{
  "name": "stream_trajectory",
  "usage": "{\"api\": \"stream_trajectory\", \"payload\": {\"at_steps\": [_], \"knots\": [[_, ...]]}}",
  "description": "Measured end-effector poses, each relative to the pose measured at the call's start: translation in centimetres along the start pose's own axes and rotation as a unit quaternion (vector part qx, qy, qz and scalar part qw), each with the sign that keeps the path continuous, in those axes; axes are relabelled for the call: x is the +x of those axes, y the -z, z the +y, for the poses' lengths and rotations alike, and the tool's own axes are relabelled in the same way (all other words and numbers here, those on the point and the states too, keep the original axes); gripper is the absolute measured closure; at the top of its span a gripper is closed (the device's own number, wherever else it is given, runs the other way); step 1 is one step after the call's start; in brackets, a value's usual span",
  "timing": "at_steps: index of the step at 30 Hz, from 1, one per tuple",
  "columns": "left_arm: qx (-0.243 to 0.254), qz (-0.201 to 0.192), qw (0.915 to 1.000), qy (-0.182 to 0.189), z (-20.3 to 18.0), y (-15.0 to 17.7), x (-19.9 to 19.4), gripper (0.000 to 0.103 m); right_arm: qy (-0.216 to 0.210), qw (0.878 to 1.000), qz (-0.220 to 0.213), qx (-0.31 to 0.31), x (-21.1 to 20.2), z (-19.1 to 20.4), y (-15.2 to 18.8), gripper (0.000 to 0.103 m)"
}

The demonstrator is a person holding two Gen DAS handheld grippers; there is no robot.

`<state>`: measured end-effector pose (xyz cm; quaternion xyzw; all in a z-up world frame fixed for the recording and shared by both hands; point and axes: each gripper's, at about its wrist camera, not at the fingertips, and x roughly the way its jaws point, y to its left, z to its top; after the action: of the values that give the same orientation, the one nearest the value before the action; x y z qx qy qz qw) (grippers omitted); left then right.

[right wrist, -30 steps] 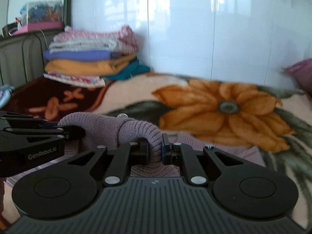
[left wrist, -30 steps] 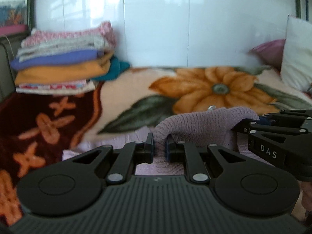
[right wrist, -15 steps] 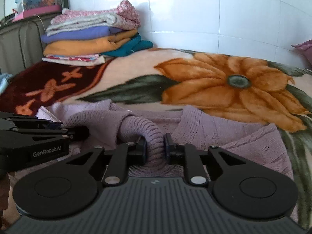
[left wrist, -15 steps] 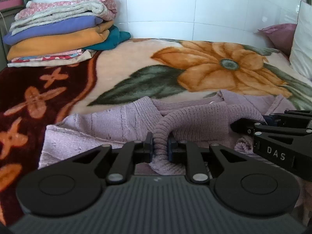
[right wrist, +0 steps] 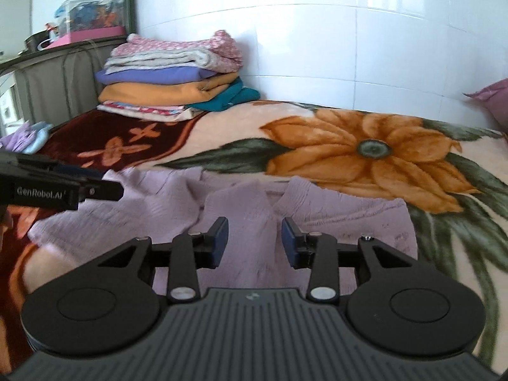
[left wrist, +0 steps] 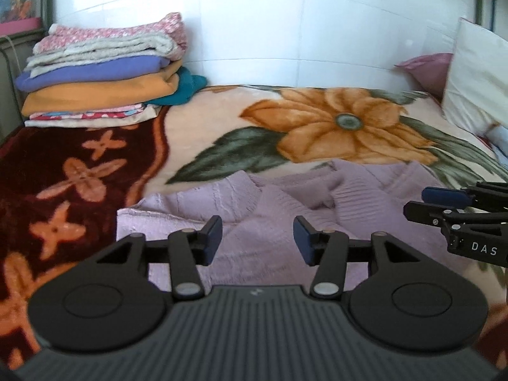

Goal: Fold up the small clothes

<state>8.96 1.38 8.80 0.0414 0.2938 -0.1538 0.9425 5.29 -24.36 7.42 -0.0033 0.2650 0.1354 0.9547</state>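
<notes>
Floral blanket (left wrist: 203, 127) | both claws tilted downward over lilac sweater (left wrist: 254, 219) | jaws opening, nothing gripped

The sweater (left wrist: 263, 209) lies flat on the blanket (left wrist: 197, 139), just before both grippers; the stack of folded clothes (left wrist: 101, 73) sits on the blanket at the far left, against the wall (left wrist: 285, 25); the pillows (left wrist: 476, 73) stand at the far right.

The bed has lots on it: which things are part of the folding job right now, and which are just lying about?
Part of the job:
- lilac knitted sweater
- left tongs, opening, nothing gripped
- right tongs, opening, nothing gripped

Just lying about:
- stack of folded clothes
- flowered blanket
- white pillow
- purple cushion
</notes>
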Motion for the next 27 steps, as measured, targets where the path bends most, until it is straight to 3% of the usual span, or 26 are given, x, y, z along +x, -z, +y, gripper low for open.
{"api": "stream_trajectory", "payload": {"at_steps": [8, 12, 27], "knots": [[0.067, 0.009, 0.9968, 0.044, -2.6, 2.1, -2.0, 0.051, -0.028, 0.998, 0.021, -0.046, -2.2, 1.8, 2.4, 0.058], [0.095, 0.021, 0.9941, 0.048, -3.7, 3.2, -1.6, 0.051, -0.029, 0.996, 0.03, -0.073, -2.1, 2.8, 3.0, 0.058], [0.095, 0.052, 0.9937, 0.031, -3.6, 4.7, 0.6, 0.051, -0.035, 0.994, 0.057, -0.09, -0.2, 3.7, 3.9, 0.058]]}}
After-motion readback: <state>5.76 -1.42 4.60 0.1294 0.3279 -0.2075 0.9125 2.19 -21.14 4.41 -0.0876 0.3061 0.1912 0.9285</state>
